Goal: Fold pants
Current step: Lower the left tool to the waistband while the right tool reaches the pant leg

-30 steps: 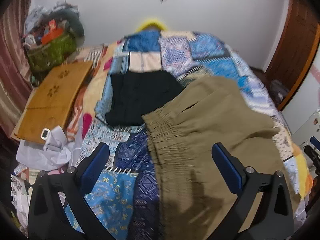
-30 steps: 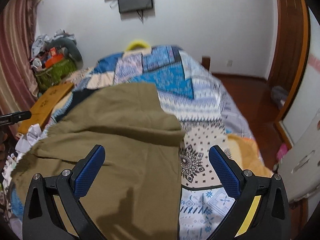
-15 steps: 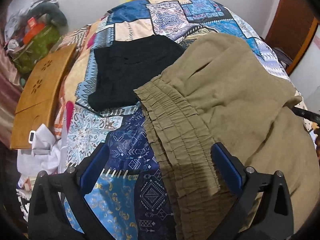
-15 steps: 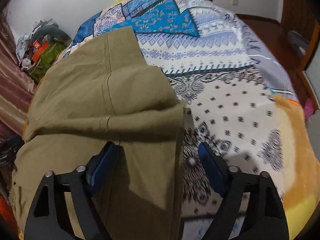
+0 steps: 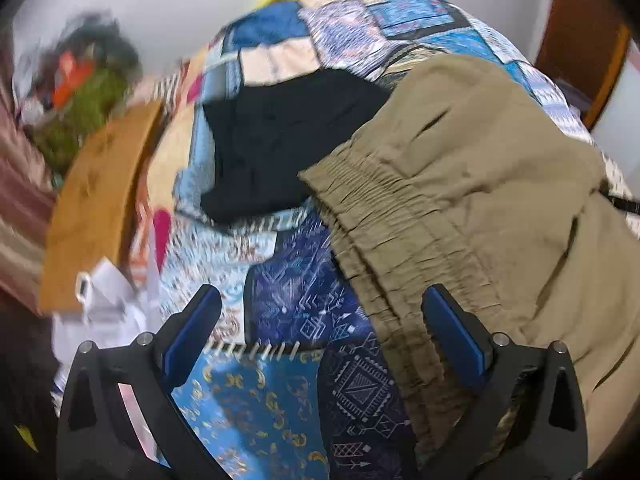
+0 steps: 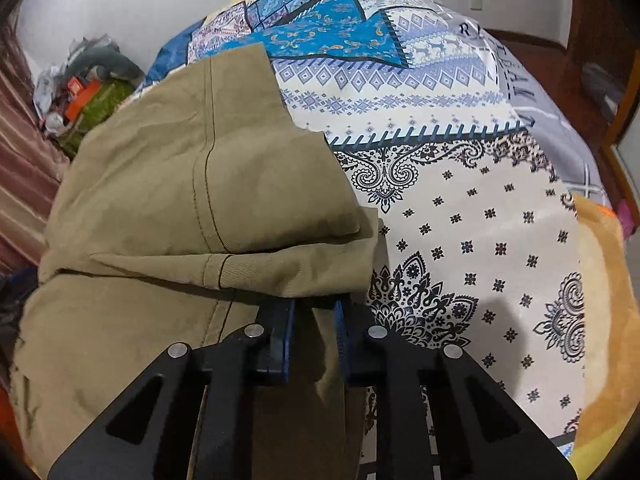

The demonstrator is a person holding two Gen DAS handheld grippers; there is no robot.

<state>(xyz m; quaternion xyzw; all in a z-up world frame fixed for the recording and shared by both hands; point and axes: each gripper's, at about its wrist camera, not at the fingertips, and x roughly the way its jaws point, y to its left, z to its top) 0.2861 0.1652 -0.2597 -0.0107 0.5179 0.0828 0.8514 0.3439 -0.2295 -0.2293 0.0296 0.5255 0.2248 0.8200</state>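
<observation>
**Pants: soft cotton twill, one edge pinched, waistband free**

Pants (image 6: 168, 184) in olive-khaki lie across the patchwork bedspread (image 6: 480, 200), already doubled over themselves in thick, rounded layers. The cloth looks like a light to medium woven twill: matte, limp, not slippery, with a dark stitched seam running down the top layer. I judge it will drape and sag wherever it is unsupported, so a hold at a single point will let the rest trail.

In the right wrist view the right gripper (image 6: 312, 328) has its blue pads drawn close on a fold of the fabric edge at about 6 o'clock, with cloth bunched between them.

In the left wrist view the left gripper (image 5: 320, 320) stands spread wide and holds nothing. Its right-hand pad (image 5: 452, 336) sits over the gathered elastic waistband (image 5: 384, 216), which runs from 12 o'clock down toward 5 o'clock. That ruched band is the thickest, firmest part and probably the best place for a second hold, near a corner.

A black garment (image 5: 280, 148) lies flat at 11 o'clock, just beside the waistband. A wooden board (image 5: 100, 208) sits at 9 o'clock, at the bed's edge.
</observation>
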